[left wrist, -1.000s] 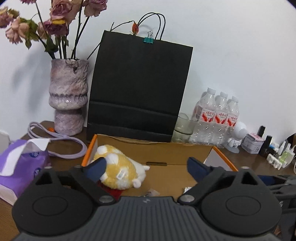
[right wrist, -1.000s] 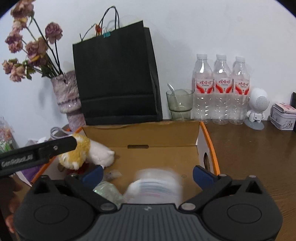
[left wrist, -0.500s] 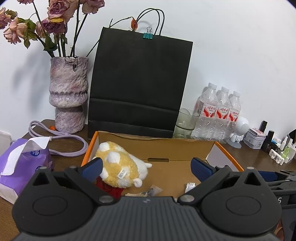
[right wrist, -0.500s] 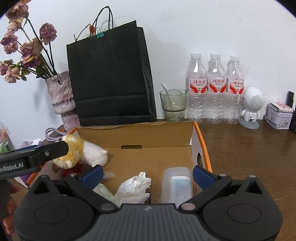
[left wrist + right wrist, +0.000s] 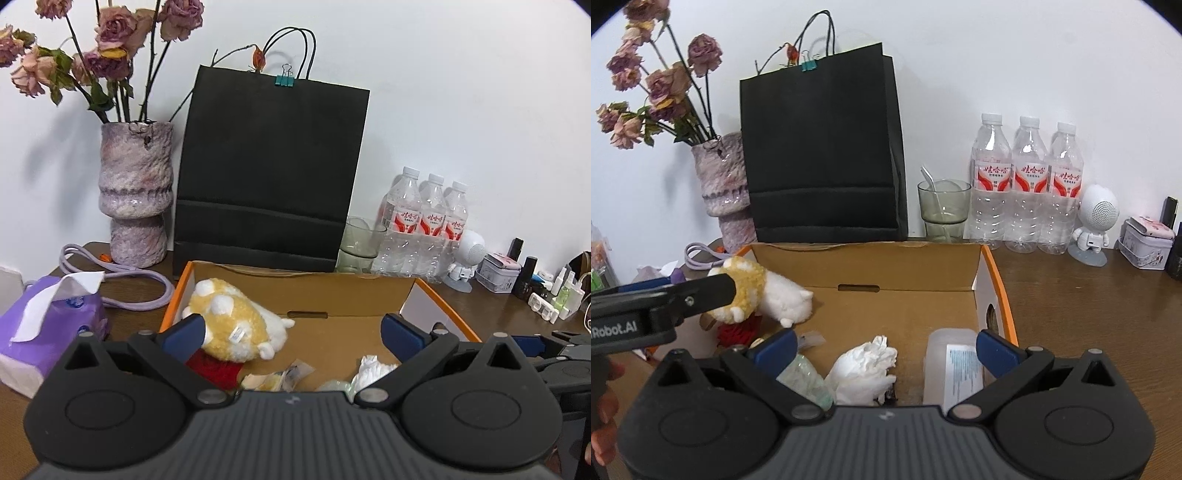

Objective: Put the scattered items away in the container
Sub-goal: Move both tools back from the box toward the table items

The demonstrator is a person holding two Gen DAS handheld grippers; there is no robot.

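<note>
An open cardboard box (image 5: 351, 295) (image 5: 908, 258) with orange edges sits on the wooden table. Inside lie a yellow and white plush toy (image 5: 236, 325) (image 5: 768, 291), a red item (image 5: 216, 369) under it, small wrappers (image 5: 280, 376), a crumpled white tissue (image 5: 866, 369), a greenish plastic piece (image 5: 807, 376) and a clear plastic container (image 5: 955, 365) by the right wall. My left gripper (image 5: 291, 336) hovers open above the box's near side, empty. My right gripper (image 5: 886, 349) is open too, above the tissue and container, holding nothing.
A black paper bag (image 5: 273, 173), a vase of dried roses (image 5: 136, 199), a glass (image 5: 943, 210) and three water bottles (image 5: 1027, 184) stand behind the box. A purple tissue pack (image 5: 51, 325) and lilac cable (image 5: 122, 273) lie left; a white robot figure (image 5: 1095, 225) and tin (image 5: 1147, 245) right.
The clear container, a blur under my right gripper a second ago, now lies still in the box. Both grippers have risen and pulled back a little, staying open.
</note>
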